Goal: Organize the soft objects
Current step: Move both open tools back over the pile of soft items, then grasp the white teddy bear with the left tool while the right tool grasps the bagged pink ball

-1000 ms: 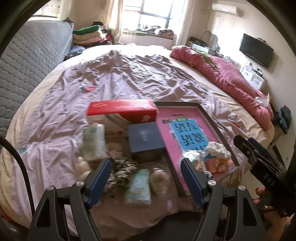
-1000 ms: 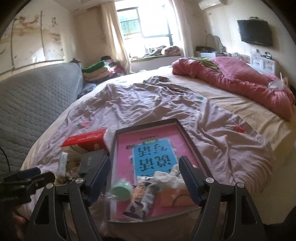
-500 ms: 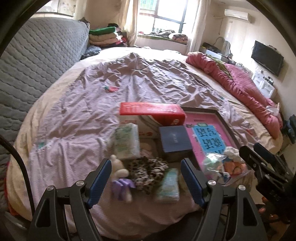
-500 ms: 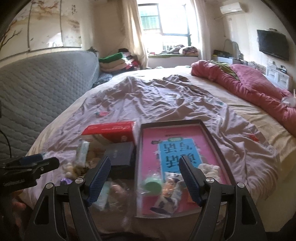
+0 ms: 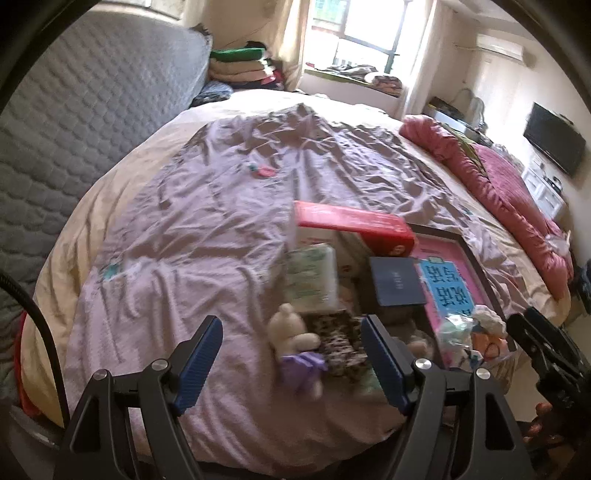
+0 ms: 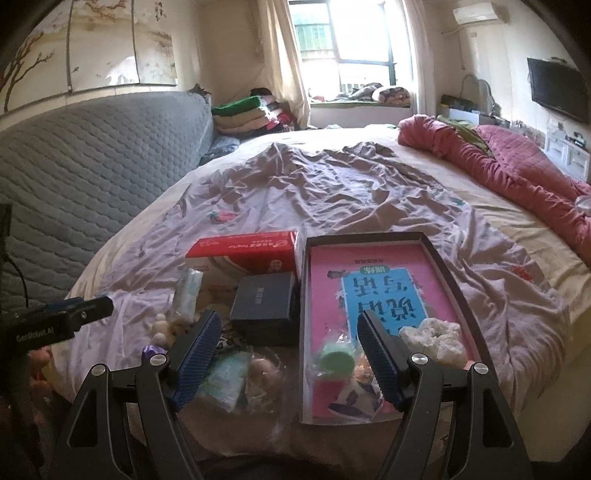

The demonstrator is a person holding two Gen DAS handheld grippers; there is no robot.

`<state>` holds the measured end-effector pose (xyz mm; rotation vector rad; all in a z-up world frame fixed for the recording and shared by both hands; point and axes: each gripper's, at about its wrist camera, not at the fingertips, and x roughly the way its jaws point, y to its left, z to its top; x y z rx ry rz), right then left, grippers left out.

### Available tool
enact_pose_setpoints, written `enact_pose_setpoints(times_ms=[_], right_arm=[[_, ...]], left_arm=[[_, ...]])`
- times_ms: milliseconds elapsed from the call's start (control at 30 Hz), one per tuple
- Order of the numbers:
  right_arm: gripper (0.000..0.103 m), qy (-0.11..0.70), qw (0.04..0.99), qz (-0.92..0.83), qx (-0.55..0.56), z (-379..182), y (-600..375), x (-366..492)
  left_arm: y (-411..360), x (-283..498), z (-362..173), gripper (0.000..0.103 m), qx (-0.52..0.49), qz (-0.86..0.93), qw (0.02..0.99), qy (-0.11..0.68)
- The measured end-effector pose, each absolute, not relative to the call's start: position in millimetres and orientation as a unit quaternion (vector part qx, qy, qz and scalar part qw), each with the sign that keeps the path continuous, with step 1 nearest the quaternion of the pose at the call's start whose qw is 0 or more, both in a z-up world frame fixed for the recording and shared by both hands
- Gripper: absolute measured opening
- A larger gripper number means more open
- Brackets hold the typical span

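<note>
A wide bed point(image 5: 207, 229) fills the room, spread with a creased mauve sheet point(image 6: 369, 192); a grey quilted headboard point(image 6: 92, 155) stands at the left, a red quilt point(image 6: 517, 166) is bunched along the right, and folded laundry point(image 6: 247, 114) is stacked by the window point(image 6: 351, 33).

The things lie in a cluster at the bed's near edge. In the left wrist view the left hand-held gripper point(image 5: 291, 360) hangs over the sheet with its jaws wide apart and nothing between the pads; a plush toy point(image 5: 295, 343) in a purple dress lies just beyond them, touching a leopard-print cloth point(image 5: 340, 343), with a tissue pack point(image 5: 312, 277) behind.

The right hand-held gripper point(image 6: 290, 354) is likewise wide open and empty, above a dark box point(image 6: 264, 302) and the near end of a tray point(image 6: 439, 266) holding a pink book point(image 6: 369, 280). A green cap point(image 6: 336, 360) and a white fluffy thing point(image 6: 432, 338) lie in the tray. A red box point(image 6: 243, 247) stands behind.

The items under clear plastic near the right gripper's fingers are blurred; one may be another tissue pack.
</note>
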<state>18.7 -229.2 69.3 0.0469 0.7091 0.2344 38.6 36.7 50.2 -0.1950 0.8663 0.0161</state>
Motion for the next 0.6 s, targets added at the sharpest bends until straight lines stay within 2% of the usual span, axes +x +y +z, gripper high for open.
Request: enact_pose_setpoints(times_ms=[333, 600], right_arm=[[0.078, 0.388, 0.912, 0.129, -0.009, 40.3, -209.3, 21.5], [0.078, 0.411, 0.900, 0.141, -0.042, 16.5, -190.9, 23.7]], left_arm=[[71.8, 38.7, 12.3, 0.077, -0.141, 0.010, 0.876, 0.460], [47.1, 41.1, -16.1, 0.077, -0.153, -0.033, 0.861, 0.484]])
